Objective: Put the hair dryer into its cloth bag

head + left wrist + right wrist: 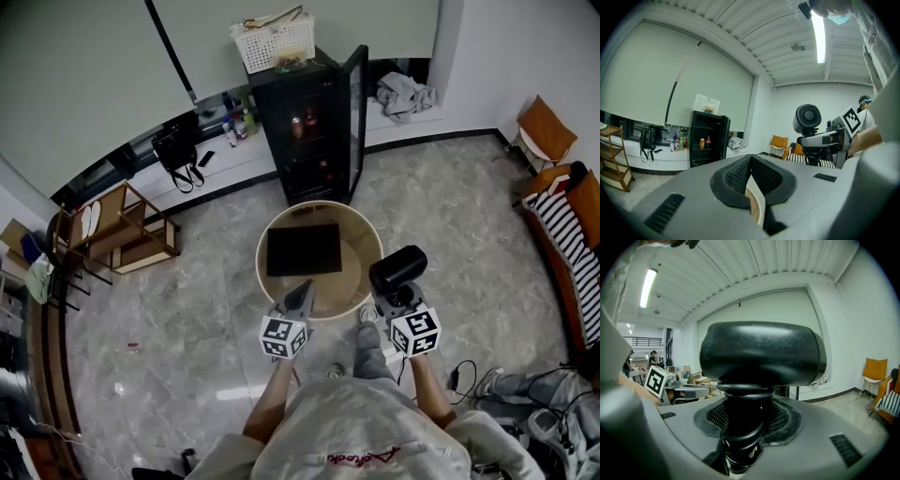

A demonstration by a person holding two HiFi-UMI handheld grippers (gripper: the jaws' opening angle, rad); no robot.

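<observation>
A black hair dryer stands upright in my right gripper, whose jaws are shut on its handle with the cord coiled round it; its barrel fills the right gripper view. My left gripper is shut with nothing in it, its pads pressed together. From the left gripper view the hair dryer shows at the right, held up in the right gripper. A flat black cloth bag lies on the round wooden table, just beyond both grippers.
A black glass-door fridge with its door open stands behind the table, a white basket on top. A wooden shelf unit is at the left, a striped sofa at the right. Cables lie on the floor.
</observation>
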